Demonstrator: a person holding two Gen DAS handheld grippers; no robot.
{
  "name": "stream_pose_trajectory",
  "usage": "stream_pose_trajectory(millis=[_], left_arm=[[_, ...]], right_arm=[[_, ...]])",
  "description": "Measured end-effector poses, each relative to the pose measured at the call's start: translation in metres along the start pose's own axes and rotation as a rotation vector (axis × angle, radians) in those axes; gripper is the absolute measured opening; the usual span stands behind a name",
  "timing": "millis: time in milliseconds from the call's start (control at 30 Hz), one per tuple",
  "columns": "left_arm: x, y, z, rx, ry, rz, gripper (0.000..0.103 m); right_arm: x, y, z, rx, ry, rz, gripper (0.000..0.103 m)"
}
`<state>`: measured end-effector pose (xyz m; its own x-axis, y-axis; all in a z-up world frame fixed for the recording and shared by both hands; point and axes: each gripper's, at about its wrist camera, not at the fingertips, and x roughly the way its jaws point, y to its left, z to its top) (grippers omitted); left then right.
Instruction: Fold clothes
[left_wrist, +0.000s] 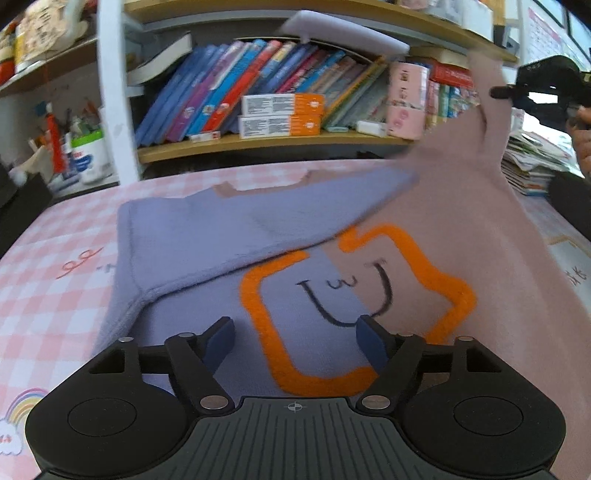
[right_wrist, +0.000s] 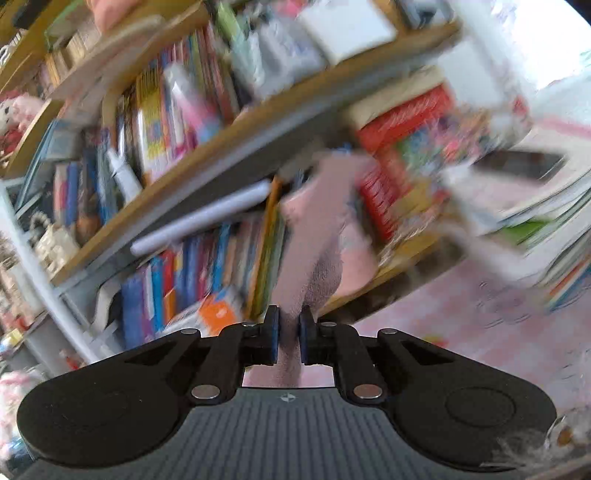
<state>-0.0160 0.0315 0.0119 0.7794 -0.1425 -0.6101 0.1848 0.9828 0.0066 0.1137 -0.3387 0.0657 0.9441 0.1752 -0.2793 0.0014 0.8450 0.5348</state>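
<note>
Right tool (right_wrist: 289, 325) clamped on sweater (left_wrist: 314, 295); left tool (left_wrist: 295, 332) apart, empty.
I risk dragging the unpinned sweater askew.

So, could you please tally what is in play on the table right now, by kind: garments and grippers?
Garments: 1, the purple and pink sweater with the orange outline, its pink side lifted.
Grippers: 2, the left gripper open over the sweater, the right gripper shut on pink fabric.
Total: 3
</note>
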Motion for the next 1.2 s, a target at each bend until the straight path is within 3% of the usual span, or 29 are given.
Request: stream_pose_trajectory(millis=[100, 200, 333, 600, 667, 767, 900, 1033, 1200], left_arm=[[0.002, -0.002, 0.001, 0.002, 0.0, -0.029, 0.077], [0.002, 0.001, 0.001, -0.006, -0.002, -0.051, 0.077], [0.004, -0.003, 0.002, 0.017, 0.004, -0.04, 0.077], [0.005, -0.005, 0.002, 0.038, 0.007, -0.036, 0.077], [0.004, -0.005, 0.002, 0.039, 0.007, -0.036, 0.077], [0.004, -0.005, 0.002, 0.039, 0.006, -0.037, 0.077], [0.004, -0.004, 0.002, 0.037, 0.005, -0.04, 0.078], [0.004, -0.003, 0.002, 0.039, 0.006, -0.044, 0.079], [0.003, -0.001, 0.002, 0.028, 0.002, -0.054, 0.079]], right_arm=[[-0.018, -0.034, -0.014, 0.08, 0.028, -0.157, 0.01], [-0.012, -0.083, -0.044, 0.144, 0.184, -0.274, 0.01], [-0.018, -0.117, -0.062, 0.274, 0.199, -0.24, 0.011], [-0.052, -0.098, -0.081, 0.308, 0.135, -0.228, 0.01], [-0.06, -0.093, -0.086, 0.306, 0.114, -0.192, 0.01], [-0.077, -0.068, -0.078, 0.174, 0.002, -0.168, 0.01], [-0.101, -0.055, -0.085, 0.124, -0.017, -0.235, 0.007], [-0.103, -0.076, -0.091, 0.232, 0.113, -0.278, 0.007], [-0.1, -0.093, -0.092, 0.313, 0.166, -0.25, 0.015]])
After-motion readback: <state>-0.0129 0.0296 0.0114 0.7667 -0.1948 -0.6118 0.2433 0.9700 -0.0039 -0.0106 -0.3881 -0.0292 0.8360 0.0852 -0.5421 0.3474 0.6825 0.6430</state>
